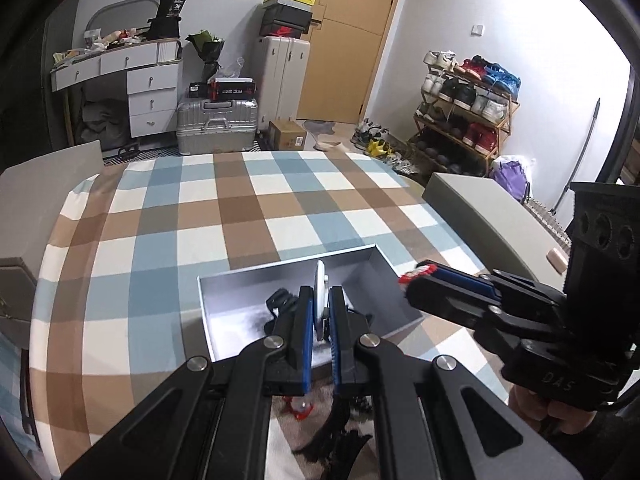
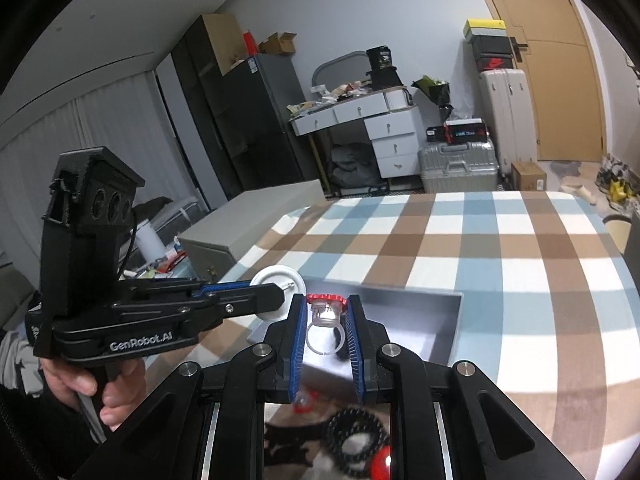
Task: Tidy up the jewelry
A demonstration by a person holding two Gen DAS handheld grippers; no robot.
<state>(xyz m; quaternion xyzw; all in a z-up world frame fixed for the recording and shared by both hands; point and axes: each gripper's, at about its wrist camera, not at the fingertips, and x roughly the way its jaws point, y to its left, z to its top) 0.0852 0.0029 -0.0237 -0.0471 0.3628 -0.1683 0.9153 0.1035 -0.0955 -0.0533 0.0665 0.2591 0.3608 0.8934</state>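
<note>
My left gripper (image 1: 321,294) is shut on a white round disc (image 1: 320,280), held edge-on above the open grey box (image 1: 360,264) on the checked tablecloth. In the right wrist view the same disc (image 2: 276,278) shows flat in the left gripper (image 2: 276,300). My right gripper (image 2: 326,302) is shut on a clear plastic ring with a red toothed top (image 2: 325,314), held over the near edge of the box (image 2: 420,304). In the left wrist view the right gripper (image 1: 416,280) comes in from the right with the red top (image 1: 418,271) showing at its tip. A dark item lies inside the box (image 1: 280,298).
Loose pieces lie on the cloth near me: a red piece (image 1: 300,406), black toothed rings (image 2: 352,436) and a red ball (image 2: 380,460). Grey boxy shapes flank the table (image 1: 480,208) (image 1: 48,184). The checked cloth (image 1: 240,208) stretches beyond the box.
</note>
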